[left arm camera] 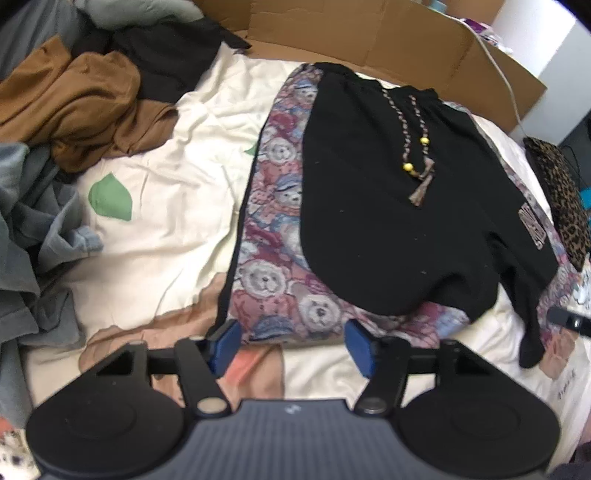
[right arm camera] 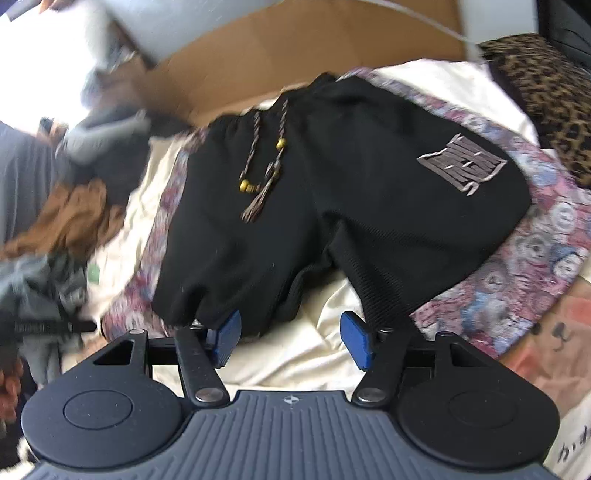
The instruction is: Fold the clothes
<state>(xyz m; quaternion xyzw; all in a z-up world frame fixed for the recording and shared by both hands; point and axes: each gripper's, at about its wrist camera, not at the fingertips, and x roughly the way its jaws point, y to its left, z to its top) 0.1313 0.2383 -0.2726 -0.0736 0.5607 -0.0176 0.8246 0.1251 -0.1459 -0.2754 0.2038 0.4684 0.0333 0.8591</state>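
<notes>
Bare sheet [left arm camera: 177, 192] left of shorts [left arm camera: 369, 206] (clothes pile [left arm camera: 74, 103] beyond).

This is a home bedroom. The work surface is a bed [left arm camera: 177, 155] under a rumpled cream sheet printed with green leaves. Left of the black shorts [left arm camera: 388, 221] lying mid-bed, loose laundry is heaped: a brown garment [left arm camera: 81, 99] and grey ones [left arm camera: 33, 229]. Behind the shorts stands flattened cardboard [left arm camera: 369, 33]; to their right lies a leopard-print cushion [left arm camera: 557, 199].
</notes>
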